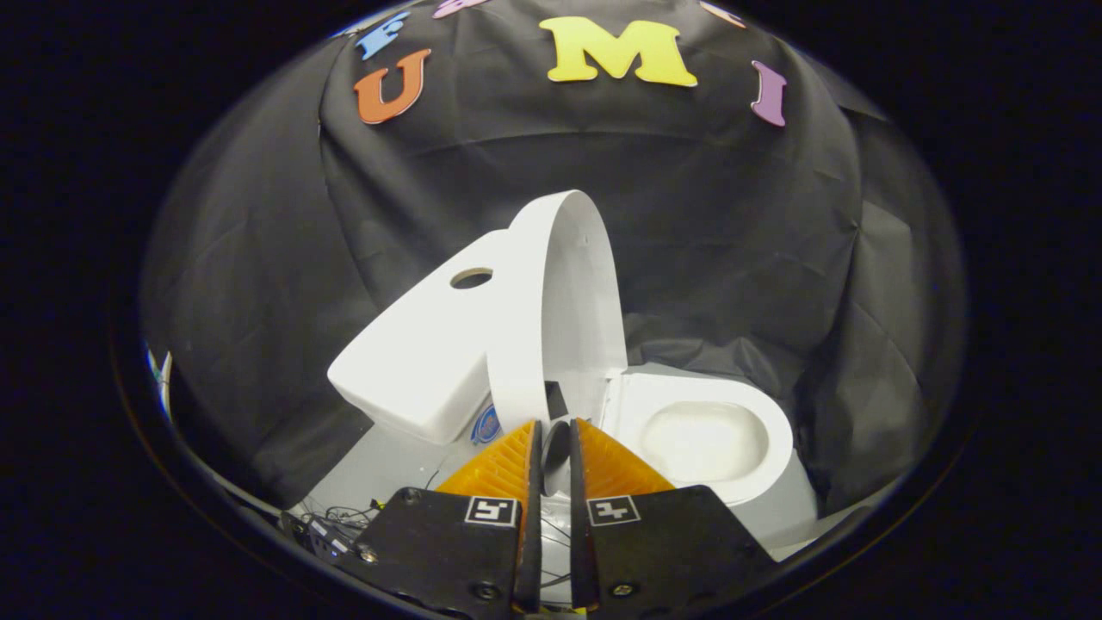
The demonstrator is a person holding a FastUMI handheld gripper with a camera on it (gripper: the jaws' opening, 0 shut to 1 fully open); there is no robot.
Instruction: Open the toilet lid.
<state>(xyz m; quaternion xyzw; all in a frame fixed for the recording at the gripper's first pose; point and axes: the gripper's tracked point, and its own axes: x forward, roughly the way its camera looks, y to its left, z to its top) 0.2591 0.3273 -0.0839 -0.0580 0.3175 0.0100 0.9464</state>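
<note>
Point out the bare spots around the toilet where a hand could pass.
Free: the grey platform under the tank, though loose wires lie near the fingers. Free too beyond the bowl, toward the cloth wall. Crowded: the raised lid stands just ahead of the nearly closed gripper.

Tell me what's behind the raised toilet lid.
Behind the upright white plastic toilet lid sits the white tank with a round hole on top. The lid covers the tank's near side. The gripper, jaws nearly shut, sits at the lid's lower edge.

White toilet lid [568, 301] stands raised, near upright against the tank [422, 353]; open bowl [702, 439] exposed beside it, beyond the fingers.
</note>
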